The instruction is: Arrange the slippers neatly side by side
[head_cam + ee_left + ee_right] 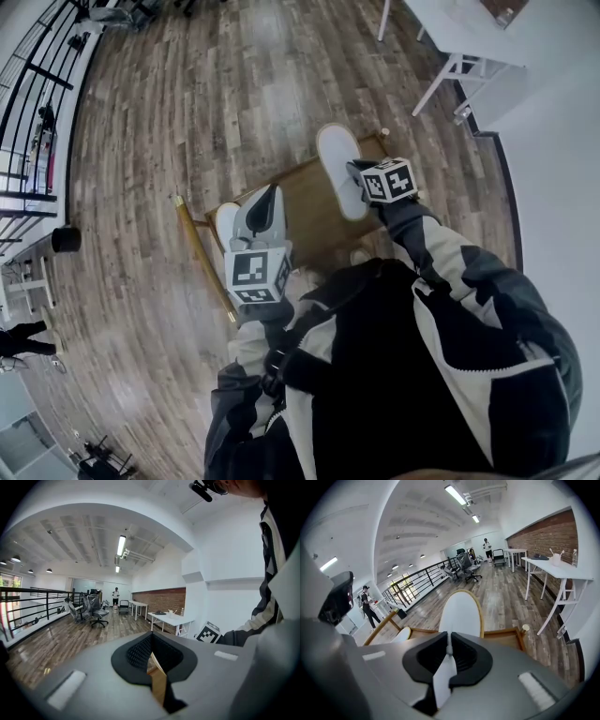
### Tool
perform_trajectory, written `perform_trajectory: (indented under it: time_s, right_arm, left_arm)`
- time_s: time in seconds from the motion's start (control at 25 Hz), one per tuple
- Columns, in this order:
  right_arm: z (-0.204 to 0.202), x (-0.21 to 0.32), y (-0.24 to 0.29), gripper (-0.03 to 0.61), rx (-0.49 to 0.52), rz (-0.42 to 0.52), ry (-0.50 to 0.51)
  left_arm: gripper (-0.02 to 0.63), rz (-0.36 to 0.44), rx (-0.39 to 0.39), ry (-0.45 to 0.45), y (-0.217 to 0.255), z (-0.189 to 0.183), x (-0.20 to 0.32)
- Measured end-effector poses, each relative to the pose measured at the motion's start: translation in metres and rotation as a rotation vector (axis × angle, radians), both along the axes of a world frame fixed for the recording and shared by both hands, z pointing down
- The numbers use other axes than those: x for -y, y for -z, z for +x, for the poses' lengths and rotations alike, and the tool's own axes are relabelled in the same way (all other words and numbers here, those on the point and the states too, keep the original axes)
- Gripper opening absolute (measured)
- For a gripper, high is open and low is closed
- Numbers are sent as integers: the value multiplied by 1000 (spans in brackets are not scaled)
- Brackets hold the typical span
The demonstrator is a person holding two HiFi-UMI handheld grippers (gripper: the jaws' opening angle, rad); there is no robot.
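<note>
- Head view, nearest first: two black-and-white jacket sleeves (441, 272) reach down, a gripper at the end of each.
- Left gripper (257, 251) is clenched. Its own view shows the jaws of the left gripper (154, 667) pinched tight on a thin tan, pale-edged strip, which is the edge of the grey slipper (259, 211).
- That grey slipper stands tilted just ahead of the marker cube, at the near left corner of the wooden rack (305, 211).
- Right gripper (361, 176) is clamped too. In the right gripper view the jaws of the right gripper (447, 656) bite the heel edge of the white slipper (461, 613).
- White slipper (337, 169) stretches away from the jaws with its pale, tan-rimmed sole showing and its toe past the rack's far edge. Whether it rests on the wood, I cannot tell.
- The pair is well apart, one at each end of the rack, and not parallel.
- Beyond lies the plank floor (187, 112), with a white table (459, 37) at the upper right.
- Farther off, in the left gripper view, are a black railing (33, 606), office chairs (91, 609), a brick wall (159, 599) and a standing person (115, 596).
</note>
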State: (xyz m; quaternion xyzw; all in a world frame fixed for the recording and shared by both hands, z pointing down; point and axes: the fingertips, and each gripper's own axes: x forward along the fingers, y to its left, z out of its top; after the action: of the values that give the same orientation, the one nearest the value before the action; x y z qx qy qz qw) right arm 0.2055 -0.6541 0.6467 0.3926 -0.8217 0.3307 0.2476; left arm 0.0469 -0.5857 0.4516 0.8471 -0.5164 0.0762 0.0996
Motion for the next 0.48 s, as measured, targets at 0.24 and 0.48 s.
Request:
perform_trajectory:
  time_s: [0.24, 0.48]
  right_arm:
    - [-47, -19, 18, 26, 11, 35, 69]
    - [-100, -37, 13, 28, 13, 26, 157]
  left_arm:
    - [20, 10, -8, 73, 1, -40, -27]
    - [20, -5, -18, 159, -4, -82, -55]
